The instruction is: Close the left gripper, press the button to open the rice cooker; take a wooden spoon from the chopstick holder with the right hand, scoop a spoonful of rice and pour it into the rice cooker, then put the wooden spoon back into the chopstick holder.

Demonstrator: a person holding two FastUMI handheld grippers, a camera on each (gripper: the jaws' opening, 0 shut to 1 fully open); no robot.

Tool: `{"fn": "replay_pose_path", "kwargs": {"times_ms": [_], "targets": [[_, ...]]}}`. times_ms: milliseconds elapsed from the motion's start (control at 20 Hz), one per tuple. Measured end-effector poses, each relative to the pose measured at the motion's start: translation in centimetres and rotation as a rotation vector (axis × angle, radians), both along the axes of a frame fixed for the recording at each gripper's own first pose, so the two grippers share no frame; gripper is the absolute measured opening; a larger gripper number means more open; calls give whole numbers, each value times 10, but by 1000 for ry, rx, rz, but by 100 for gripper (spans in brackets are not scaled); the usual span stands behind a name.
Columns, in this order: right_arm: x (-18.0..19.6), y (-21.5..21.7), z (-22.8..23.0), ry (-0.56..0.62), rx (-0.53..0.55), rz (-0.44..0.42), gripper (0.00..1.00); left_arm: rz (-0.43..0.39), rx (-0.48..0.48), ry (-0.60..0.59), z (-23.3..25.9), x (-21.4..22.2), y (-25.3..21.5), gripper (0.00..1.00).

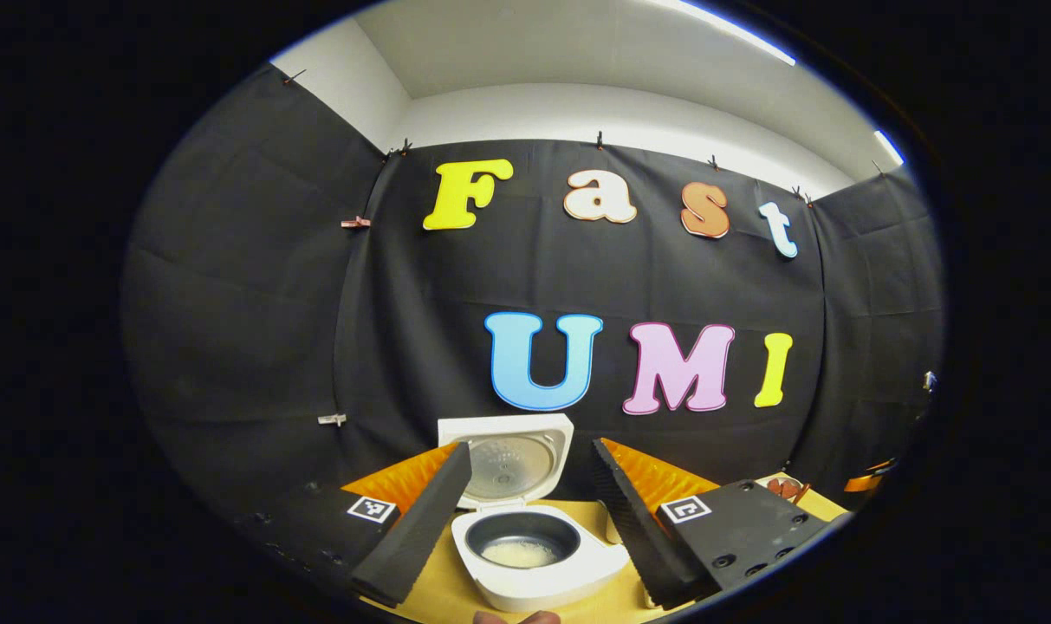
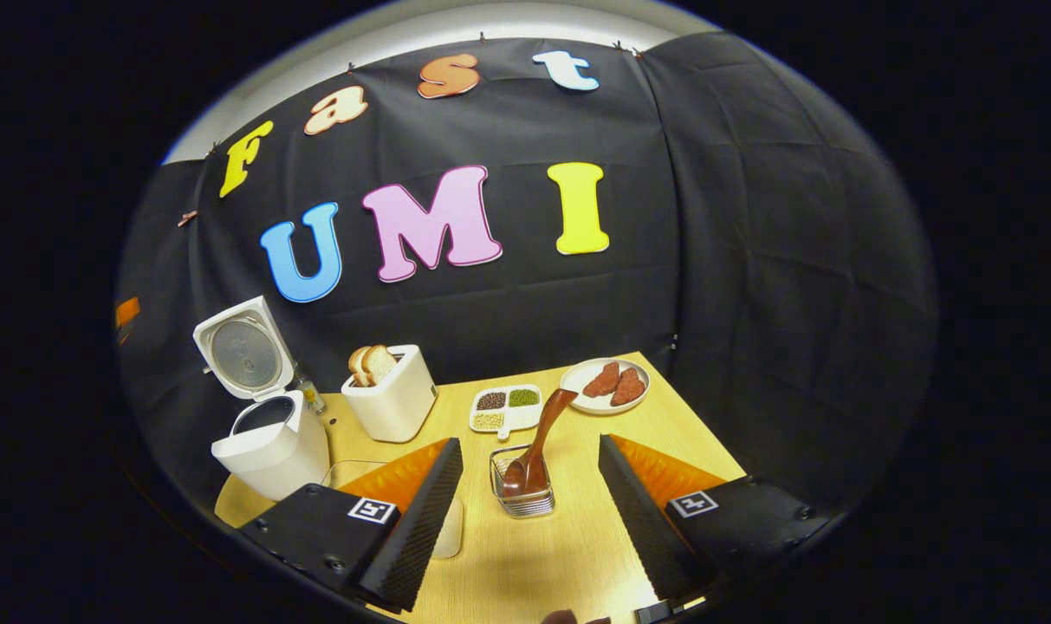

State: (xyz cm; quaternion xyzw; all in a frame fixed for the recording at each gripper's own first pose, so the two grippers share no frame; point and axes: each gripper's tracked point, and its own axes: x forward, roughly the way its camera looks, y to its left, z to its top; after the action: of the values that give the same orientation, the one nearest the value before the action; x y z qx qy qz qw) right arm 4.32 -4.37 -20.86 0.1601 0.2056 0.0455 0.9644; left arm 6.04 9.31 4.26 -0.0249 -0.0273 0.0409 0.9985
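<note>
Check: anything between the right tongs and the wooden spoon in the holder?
Nothing visible. The right tongs are open, and the wooden spoon stands in the chopstick holder straight ahead between the fingers, with bare table in front.

The left gripper [image 1: 529, 520] sits at the bottom centre of the left gripper view, jaws spread wide. The right gripper [image 2: 529, 520], low in the right gripper view, has its jaws equally parted. Possibly fingertips [image 1: 516, 617] peek at the bottom edge.
</note>
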Motion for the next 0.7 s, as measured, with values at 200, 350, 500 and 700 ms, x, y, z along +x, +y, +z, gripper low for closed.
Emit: {"fn": "replay_pose_path", "kwargs": {"times_ms": [200, 350, 500, 700], "targets": [[-19, 16, 37, -45, -38, 2, 98, -5, -27, 10, 8, 47, 21, 95], [-31, 38, 61, -120, -59, 47, 98, -7, -43, 4, 16, 83, 42, 95], [-36, 45, 63, -136, -142, 47, 98, -11, -52, -28, 31, 114, 61, 95], [-45, 56, 64, -110, -164, 30, 98, -39, -1, -81, 45, 159, 77, 95]]}}
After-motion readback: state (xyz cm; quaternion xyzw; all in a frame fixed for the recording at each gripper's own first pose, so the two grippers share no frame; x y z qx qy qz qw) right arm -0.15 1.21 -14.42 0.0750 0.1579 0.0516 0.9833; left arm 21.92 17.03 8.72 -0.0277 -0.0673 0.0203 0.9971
